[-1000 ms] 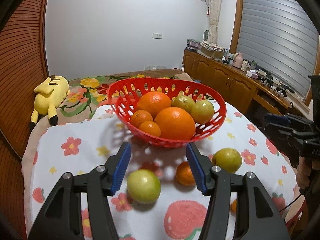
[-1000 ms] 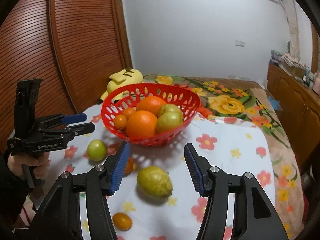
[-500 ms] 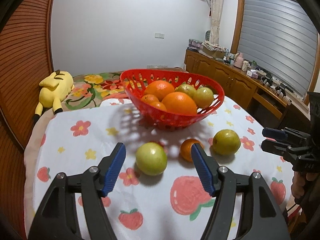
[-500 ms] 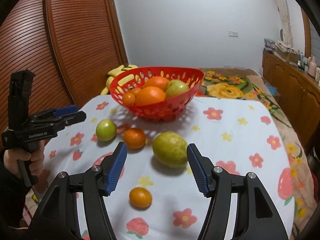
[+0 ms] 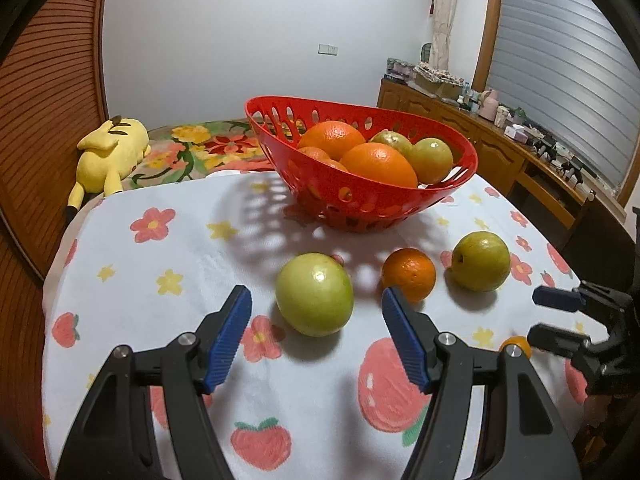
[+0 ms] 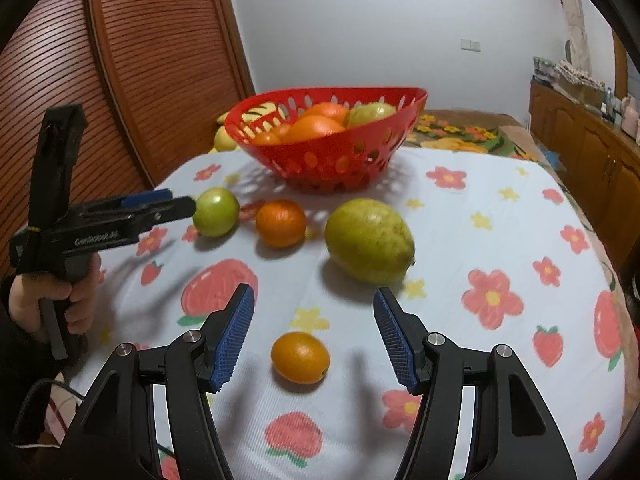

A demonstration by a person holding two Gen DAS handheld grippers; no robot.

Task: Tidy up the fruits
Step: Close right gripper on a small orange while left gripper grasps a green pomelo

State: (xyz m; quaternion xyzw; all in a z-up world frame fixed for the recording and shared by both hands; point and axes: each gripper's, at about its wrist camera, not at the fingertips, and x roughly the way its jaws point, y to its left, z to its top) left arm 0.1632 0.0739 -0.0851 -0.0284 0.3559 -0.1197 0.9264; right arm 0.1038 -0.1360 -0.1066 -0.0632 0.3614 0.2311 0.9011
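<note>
A red basket (image 5: pixel 460 184) (image 6: pixel 404 136) holds oranges and green fruits at the far side of the table. On the cloth lie a green apple (image 5: pixel 315 294) (image 6: pixel 215 212), an orange (image 5: pixel 408 274) (image 6: pixel 281 223), a yellow-green pear (image 5: pixel 480 261) (image 6: pixel 369 240) and a small orange fruit (image 6: pixel 300 357) (image 5: pixel 516 344). My left gripper (image 5: pixel 316 330) is open, low over the cloth, with the green apple just ahead between its fingertips. My right gripper (image 6: pixel 314 330) is open, with the small orange fruit between its fingers.
A flowered cloth (image 5: pixel 180 248) (image 6: pixel 500 220) covers the round table. A yellow plush toy (image 5: pixel 108 156) lies on the bed behind. A wooden sideboard (image 5: pixel 500 152) stands to the right, a wooden slatted wall (image 6: pixel 140 60) to the left.
Both grippers have pulled back from the basket and dropped lower towards the cloth. The green apple now sits before the left fingers, the small orange fruit between the right ones.
</note>
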